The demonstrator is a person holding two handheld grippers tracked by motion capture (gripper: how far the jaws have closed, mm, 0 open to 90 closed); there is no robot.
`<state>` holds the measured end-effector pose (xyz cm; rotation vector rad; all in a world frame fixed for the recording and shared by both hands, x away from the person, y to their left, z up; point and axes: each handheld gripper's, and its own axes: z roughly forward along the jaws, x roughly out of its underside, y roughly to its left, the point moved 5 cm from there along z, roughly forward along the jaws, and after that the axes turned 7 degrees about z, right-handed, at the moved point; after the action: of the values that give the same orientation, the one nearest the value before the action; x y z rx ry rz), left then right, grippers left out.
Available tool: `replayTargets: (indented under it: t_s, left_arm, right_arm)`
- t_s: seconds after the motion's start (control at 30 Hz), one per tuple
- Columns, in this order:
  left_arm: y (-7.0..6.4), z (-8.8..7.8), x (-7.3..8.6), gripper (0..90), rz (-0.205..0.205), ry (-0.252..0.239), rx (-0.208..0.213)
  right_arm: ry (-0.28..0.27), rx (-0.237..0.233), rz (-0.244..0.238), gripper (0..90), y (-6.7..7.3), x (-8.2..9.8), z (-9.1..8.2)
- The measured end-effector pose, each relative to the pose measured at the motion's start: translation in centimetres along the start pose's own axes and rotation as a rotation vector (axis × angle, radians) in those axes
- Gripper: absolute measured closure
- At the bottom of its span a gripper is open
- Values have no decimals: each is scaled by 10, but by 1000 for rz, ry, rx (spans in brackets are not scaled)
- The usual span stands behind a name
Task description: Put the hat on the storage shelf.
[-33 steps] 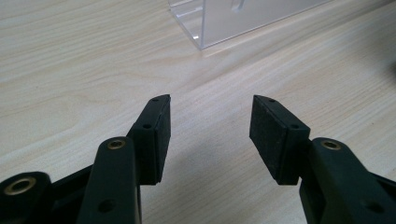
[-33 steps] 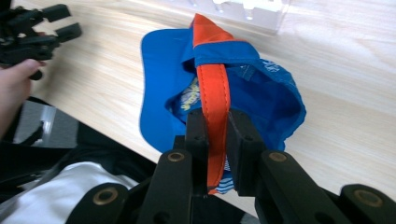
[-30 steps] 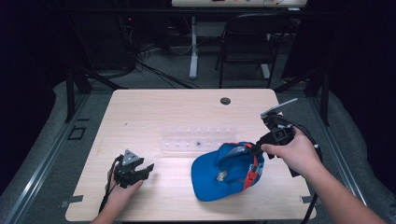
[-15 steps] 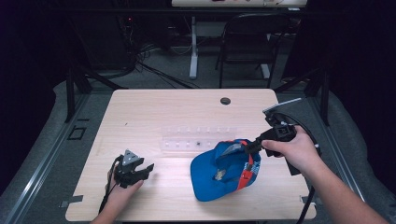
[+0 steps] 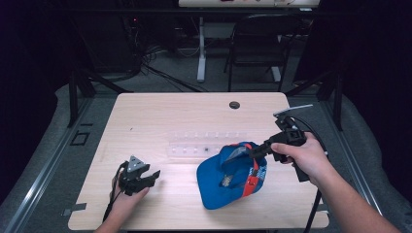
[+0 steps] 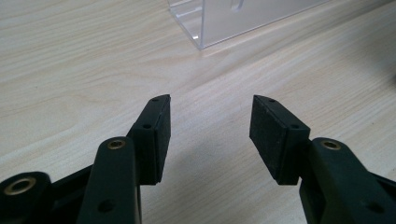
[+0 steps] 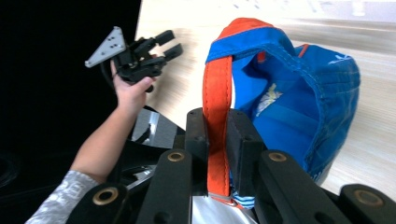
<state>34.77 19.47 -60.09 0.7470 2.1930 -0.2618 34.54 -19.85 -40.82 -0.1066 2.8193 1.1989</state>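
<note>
- Left gripper [image 5: 154,174] rested low near the table's front left, jaws apart and holding nothing, pointing toward the clear plastic rack [image 5: 206,143].
- Right gripper [image 7: 217,140] was clenched on the orange strap [image 7: 215,93] of the blue cap [image 5: 228,175], which lay open side up right of centre.
- Cap grasped, apparently partly lifted; placing it remained.
- Pale wooden table [image 5: 160,116] stood in a dark room, a chair [image 5: 252,46] and cables beyond.
</note>
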Motion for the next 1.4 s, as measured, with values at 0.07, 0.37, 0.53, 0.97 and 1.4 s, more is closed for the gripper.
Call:
replayTargets:
  t_s: [0.07, 0.37, 0.53, 0.97, 1.4]
  left_arm:
    - [0, 0, 0, 487, 4, 1, 0]
    - [-1, 0, 0, 487, 3, -1, 0]
    - [0, 0, 0, 487, 6, 1, 2]
    - [-2, 0, 0, 485, 11, 1, 3]
    - [-12, -1, -3, 475, 36, -11, 18]
  right_arm:
    - [-7, -38, -1, 801, 3, -1, 2]
    - [-3, -119, -2, 801, 15, -5, 6]
    - [1, -162, -3, 801, 22, -6, 6]
    - [-37, -204, -11, 802, 34, -10, -4]
    - [-72, -231, -14, 802, 42, -19, -7]
